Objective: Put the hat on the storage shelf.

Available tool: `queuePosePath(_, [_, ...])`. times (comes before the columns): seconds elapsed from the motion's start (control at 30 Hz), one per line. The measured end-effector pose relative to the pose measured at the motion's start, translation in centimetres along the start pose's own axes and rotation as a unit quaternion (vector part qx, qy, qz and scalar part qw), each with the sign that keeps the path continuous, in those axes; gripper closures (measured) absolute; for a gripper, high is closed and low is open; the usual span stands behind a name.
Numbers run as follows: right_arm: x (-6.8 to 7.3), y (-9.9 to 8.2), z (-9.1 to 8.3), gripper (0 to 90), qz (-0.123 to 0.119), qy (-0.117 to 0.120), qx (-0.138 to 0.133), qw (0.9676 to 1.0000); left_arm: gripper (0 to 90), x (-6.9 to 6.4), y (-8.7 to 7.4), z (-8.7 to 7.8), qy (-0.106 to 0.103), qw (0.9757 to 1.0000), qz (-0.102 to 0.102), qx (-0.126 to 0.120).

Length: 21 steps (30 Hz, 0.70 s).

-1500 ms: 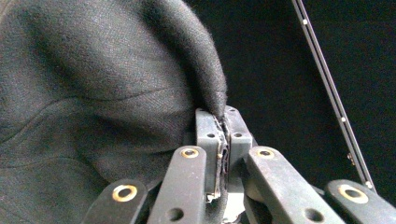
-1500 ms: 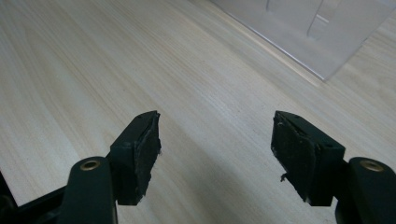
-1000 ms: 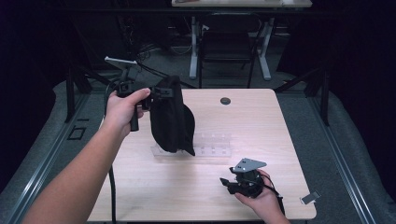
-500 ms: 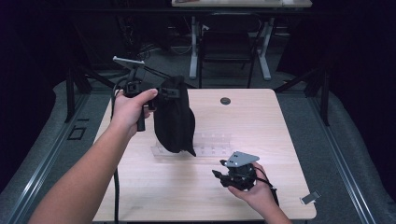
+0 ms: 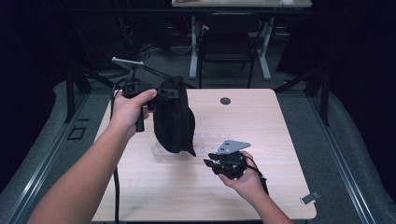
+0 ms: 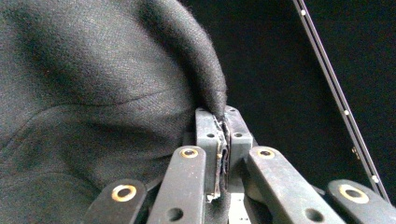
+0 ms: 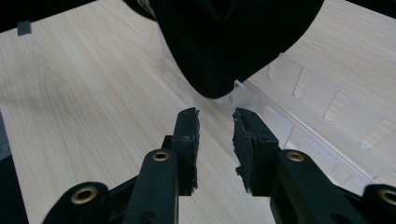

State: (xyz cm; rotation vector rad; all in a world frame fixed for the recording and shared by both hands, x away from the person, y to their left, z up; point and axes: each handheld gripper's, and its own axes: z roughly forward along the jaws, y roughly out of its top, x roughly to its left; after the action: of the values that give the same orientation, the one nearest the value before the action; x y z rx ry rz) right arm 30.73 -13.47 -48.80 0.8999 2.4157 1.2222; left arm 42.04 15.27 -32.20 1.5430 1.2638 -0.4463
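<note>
Left gripper (image 5: 161,93), jaws clamped on a fold of black cloth bag (image 5: 173,116), holds it above clear plastic organizer (image 7: 299,112); right gripper (image 7: 215,126), jaws parted and empty, beside it.

High cam overhead; gripper cams close-up, share table (image 5: 280,140)

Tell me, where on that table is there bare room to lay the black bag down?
Free: the table right of the bag, past the small dark disc, and the near strip by the left forearm. Crowded: the middle, where the clear tray lies under the bag beside the right gripper.
</note>
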Motion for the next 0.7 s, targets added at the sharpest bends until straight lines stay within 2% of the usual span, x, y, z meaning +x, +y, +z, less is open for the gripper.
queuePosePath(0.07, [0.0, 0.4, 0.3, 71.5, 0.003, 0.002, -0.003, 1.0, 88.0, 0.0, 0.0, 0.0, 0.0, 1.0, 0.002, 0.001])
queuePosePath(0.33, [0.5, 2.5, 1.0, 76.0, -0.013, 0.011, -0.005, 0.9998, 88.0, -0.1, 0.0, 0.1, -0.001, 1.0, 0.0, 0.002])
queuePosePath(0.6, [1.8, 3.9, 1.1, 76.8, -0.032, 0.025, -0.016, 0.999, 87.9, -0.1, 0.0, 0.2, -0.003, 1.0, 0.0, 0.002])
queuePosePath(0.7, [2.1, 4.4, 1.3, 78.2, -0.043, 0.015, -0.014, 0.9989, 87.9, -0.2, 0.0, 0.3, -0.003, 1.0, 0.003, 0.003])
